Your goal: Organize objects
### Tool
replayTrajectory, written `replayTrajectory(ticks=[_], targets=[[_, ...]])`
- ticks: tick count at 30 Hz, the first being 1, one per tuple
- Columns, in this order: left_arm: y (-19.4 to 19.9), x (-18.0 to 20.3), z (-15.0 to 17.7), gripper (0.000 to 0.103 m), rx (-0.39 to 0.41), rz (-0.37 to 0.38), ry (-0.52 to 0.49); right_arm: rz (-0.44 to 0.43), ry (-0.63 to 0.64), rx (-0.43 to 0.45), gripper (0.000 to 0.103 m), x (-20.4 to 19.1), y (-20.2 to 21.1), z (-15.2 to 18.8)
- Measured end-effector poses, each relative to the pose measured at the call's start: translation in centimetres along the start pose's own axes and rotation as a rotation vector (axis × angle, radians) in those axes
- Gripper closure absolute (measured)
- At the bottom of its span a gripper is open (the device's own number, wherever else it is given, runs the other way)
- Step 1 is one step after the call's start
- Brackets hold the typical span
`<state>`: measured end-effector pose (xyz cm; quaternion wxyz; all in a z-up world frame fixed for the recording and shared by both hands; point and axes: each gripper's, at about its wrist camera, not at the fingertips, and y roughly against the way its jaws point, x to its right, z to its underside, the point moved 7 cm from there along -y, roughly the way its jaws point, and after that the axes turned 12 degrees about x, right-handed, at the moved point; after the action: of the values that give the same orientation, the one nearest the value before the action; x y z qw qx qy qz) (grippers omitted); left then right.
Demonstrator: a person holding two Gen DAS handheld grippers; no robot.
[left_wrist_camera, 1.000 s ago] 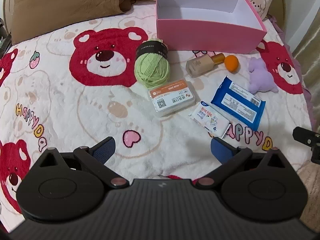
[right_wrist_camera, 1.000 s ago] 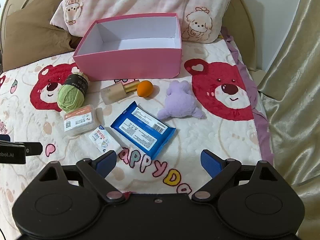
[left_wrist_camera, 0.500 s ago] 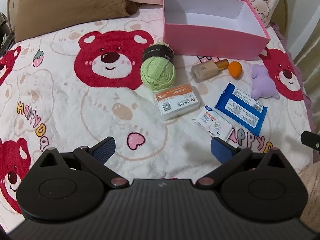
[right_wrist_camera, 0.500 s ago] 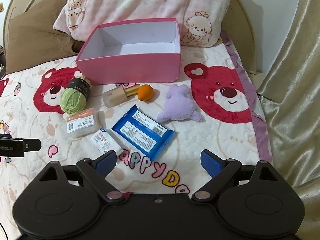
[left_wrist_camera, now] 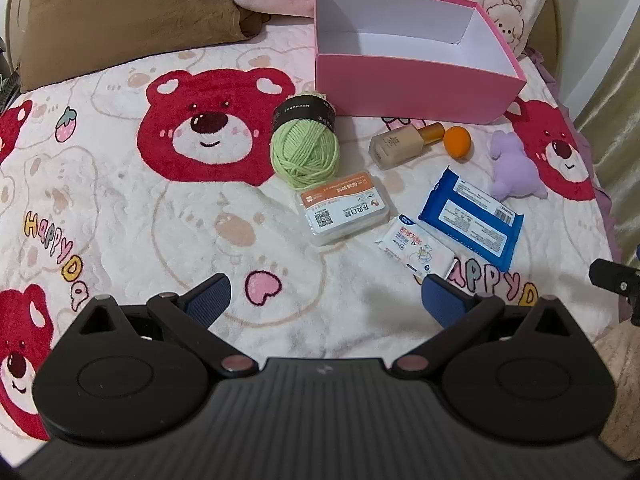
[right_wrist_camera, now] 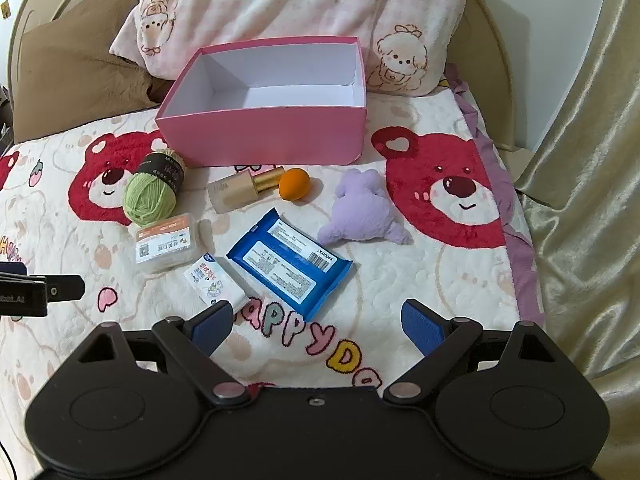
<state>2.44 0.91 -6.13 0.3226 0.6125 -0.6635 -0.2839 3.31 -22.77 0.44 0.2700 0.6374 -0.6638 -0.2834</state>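
Pink box (right_wrist_camera: 264, 136) sits empty on the bed (right_wrist_camera: 440, 280), near the pillows. Just before it lie yarn (right_wrist_camera: 150, 192), bottle (right_wrist_camera: 240, 192), orange sponge (right_wrist_camera: 294, 184), purple toy (right_wrist_camera: 364, 212), blue wipes (right_wrist_camera: 290, 264), a clear case (right_wrist_camera: 166, 242) and tissues (right_wrist_camera: 214, 284). Left gripper (left_wrist_camera: 326, 300) and right gripper (right_wrist_camera: 318, 322) hover wide apart, holding nothing.

1. Light is even and soft; both views are bright and sharp.
2. Shadows are faint; the pink box (right_wrist_camera: 276, 132) has a shaded inner left wall.
3. Edges bend strongly, with dark corners.
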Motion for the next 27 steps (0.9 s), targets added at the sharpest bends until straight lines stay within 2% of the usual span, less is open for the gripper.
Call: replayTrajectory(ticks=[15, 27], targets=[[1.0, 1.1, -0.6, 0.0, 0.025, 0.049, -0.032, -0.022, -0.007, -0.008, 0.01, -0.5, 0.0, 0.1], [1.4, 1.4, -0.3, 0.0, 0.021, 0.053, -0.044, -0.025, 0.007, -0.016, 0.01, -0.8, -0.1, 0.4]])
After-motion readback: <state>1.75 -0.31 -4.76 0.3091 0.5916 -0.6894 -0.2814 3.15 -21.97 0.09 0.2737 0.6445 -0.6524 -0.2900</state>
